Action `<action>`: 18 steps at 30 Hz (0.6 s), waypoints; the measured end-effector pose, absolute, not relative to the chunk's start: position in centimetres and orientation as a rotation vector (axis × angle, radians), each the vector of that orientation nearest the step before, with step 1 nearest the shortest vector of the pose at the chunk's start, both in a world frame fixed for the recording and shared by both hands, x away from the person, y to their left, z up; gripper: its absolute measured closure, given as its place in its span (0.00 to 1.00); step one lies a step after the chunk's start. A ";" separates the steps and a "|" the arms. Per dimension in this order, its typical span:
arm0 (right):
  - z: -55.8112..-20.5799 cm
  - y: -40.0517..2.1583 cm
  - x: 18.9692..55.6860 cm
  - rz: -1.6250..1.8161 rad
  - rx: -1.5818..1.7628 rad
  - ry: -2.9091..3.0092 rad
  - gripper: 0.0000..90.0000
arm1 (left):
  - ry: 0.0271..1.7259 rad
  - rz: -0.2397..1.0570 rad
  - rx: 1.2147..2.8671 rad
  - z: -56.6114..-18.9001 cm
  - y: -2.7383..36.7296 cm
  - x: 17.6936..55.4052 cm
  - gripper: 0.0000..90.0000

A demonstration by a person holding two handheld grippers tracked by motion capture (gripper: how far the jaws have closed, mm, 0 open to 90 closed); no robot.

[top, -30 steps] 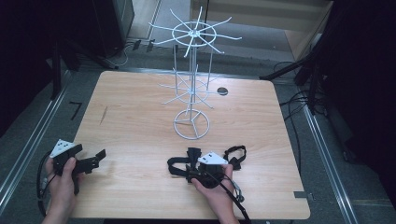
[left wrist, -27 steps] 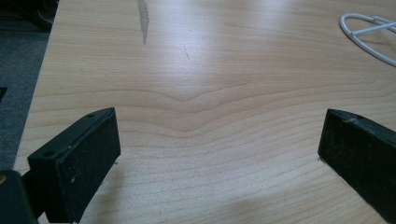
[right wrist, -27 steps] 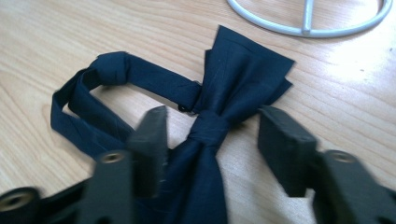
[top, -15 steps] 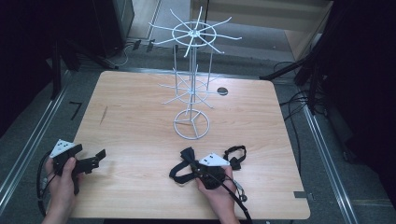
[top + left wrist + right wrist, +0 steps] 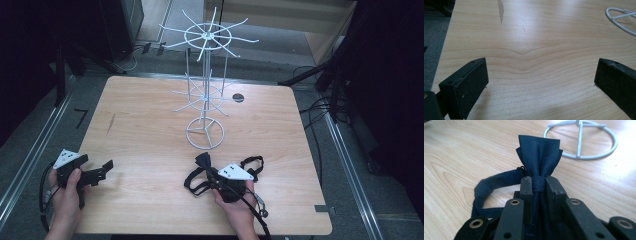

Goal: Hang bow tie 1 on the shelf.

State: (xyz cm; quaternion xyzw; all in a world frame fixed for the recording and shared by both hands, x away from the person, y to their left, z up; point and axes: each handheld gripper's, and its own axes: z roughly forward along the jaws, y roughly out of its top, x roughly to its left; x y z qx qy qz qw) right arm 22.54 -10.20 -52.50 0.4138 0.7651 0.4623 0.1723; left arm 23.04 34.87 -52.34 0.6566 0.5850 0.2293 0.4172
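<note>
You hold two grippers over one wooden table. Your right gripper has just been closing and now pinches the knot of one dark blue bow tie at the near centre, just before the ring base of one white wire rack. Your left gripper, near left, gapes over bare wood.

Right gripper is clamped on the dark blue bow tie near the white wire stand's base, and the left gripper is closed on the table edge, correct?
Not quite. The left gripper is open, its jaws standing wide apart over bare table, as the left gripper view shows. The rest holds: the right gripper is clamped on the dark blue bow tie near the white wire stand.
</note>
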 end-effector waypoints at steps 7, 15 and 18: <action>-51.7 -10.5 22.4 1.329 1.152 2.141 0.86 | 1.468 0.575 1.648 -52.3 34.9 23.0 0.00; -50.9 -10.7 22.2 1.344 1.135 2.116 0.86 | 1.468 0.575 1.648 -52.3 34.9 23.0 0.00; -50.6 -10.8 22.1 1.353 1.126 2.107 0.86 | 1.468 0.575 1.648 -52.3 34.9 23.0 0.00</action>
